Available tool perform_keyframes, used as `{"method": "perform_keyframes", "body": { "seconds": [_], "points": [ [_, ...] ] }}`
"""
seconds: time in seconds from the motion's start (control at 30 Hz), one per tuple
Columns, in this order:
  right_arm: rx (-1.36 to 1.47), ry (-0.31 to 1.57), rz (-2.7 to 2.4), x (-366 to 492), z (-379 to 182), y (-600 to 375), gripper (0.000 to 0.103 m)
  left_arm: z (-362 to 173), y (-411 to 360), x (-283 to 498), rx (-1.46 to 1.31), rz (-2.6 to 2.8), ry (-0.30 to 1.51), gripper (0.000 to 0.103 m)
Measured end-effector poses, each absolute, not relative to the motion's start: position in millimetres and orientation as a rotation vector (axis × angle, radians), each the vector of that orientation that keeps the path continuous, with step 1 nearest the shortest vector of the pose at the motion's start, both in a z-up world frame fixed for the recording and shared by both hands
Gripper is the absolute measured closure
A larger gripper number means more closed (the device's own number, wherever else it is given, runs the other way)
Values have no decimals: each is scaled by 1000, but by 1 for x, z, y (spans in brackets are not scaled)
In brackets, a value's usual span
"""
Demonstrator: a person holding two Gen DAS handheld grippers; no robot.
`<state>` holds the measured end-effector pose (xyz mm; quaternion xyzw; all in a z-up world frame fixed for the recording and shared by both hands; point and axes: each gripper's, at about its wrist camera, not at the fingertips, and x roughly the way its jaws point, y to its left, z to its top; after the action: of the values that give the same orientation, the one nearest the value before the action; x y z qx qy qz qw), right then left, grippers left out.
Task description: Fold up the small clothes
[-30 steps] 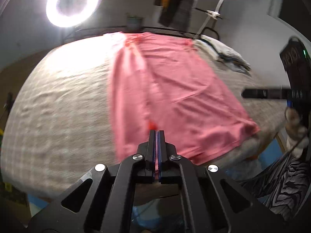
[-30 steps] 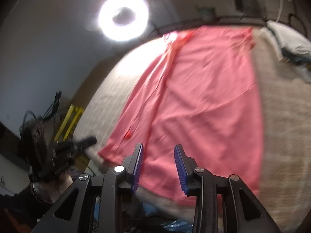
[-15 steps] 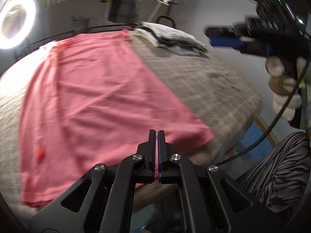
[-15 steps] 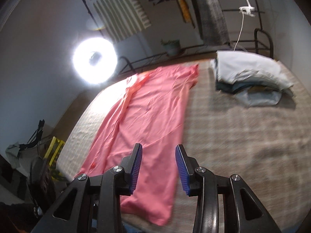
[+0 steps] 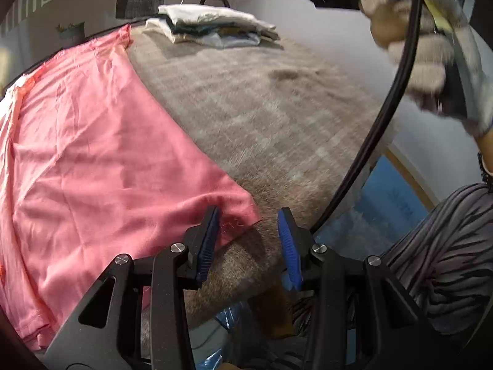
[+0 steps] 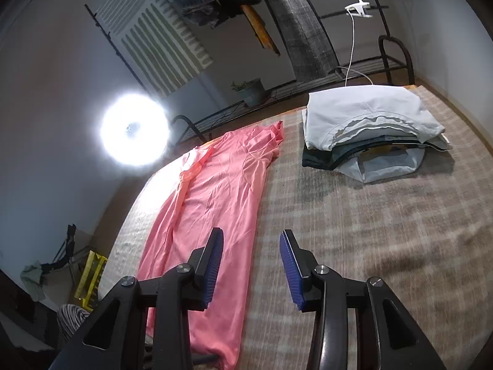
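Note:
A pink garment (image 5: 92, 154) lies spread flat on the left half of a bed with a grey checked cover (image 5: 277, 108). My left gripper (image 5: 248, 234) hovers at the garment's near right corner. Its jaws are opening, and that corner lies just ahead of the gap with no pad pressing on it. In the right wrist view the same garment (image 6: 222, 203) stretches away to the left. My right gripper (image 6: 251, 262) hangs above the garment's right edge and the cover (image 6: 385, 231), jaws opening with nothing gripped. A gloved hand (image 5: 425, 46) carries it at the top right of the left wrist view.
A stack of folded clothes (image 6: 369, 123) sits at the bed's far right corner. A black cable (image 5: 385, 108) hangs across the right side. Striped trouser legs (image 5: 431, 262) stand by the near edge. A ring light (image 6: 134, 129), a potted plant (image 6: 251, 91) and a metal rack stand behind.
My left gripper has swung right along the near edge to the garment's right corner, and its jaws have parted from shut. My right gripper has moved right, bringing the folded stack into view.

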<state>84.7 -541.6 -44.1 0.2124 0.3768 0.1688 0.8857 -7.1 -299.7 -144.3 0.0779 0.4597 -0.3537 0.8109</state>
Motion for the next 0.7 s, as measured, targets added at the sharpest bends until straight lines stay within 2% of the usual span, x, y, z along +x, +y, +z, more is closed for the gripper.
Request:
{"method": "perform_keyframes", "body": {
  "seconds": [0.03, 0.07, 0.13, 0.17, 0.33, 0.5, 0.7],
  "points": [
    [445, 795, 363, 93, -46, -542, 61, -146, -300, -7, 173, -748, 976, 68],
    [444, 805, 371, 98, -48, -542, 60, -146, -301, -6, 183, -737, 964, 81],
    [433, 820, 376, 113, -50, -539, 60, -148, -301, -4, 200, -721, 952, 94],
    [428, 826, 381, 119, -51, -537, 60, -148, -299, -1, 186, -724, 957, 97],
    [472, 865, 465, 163, -57, -521, 50, -143, -275, 15, 14, -711, 1006, 100],
    [535, 889, 447, 218, -76, -504, 50, -133, -253, 17, -113, -669, 1009, 101],
    [586, 967, 393, 279, -116, -486, 51, -126, -243, 16, -133, -640, 990, 101]
  ]
}}
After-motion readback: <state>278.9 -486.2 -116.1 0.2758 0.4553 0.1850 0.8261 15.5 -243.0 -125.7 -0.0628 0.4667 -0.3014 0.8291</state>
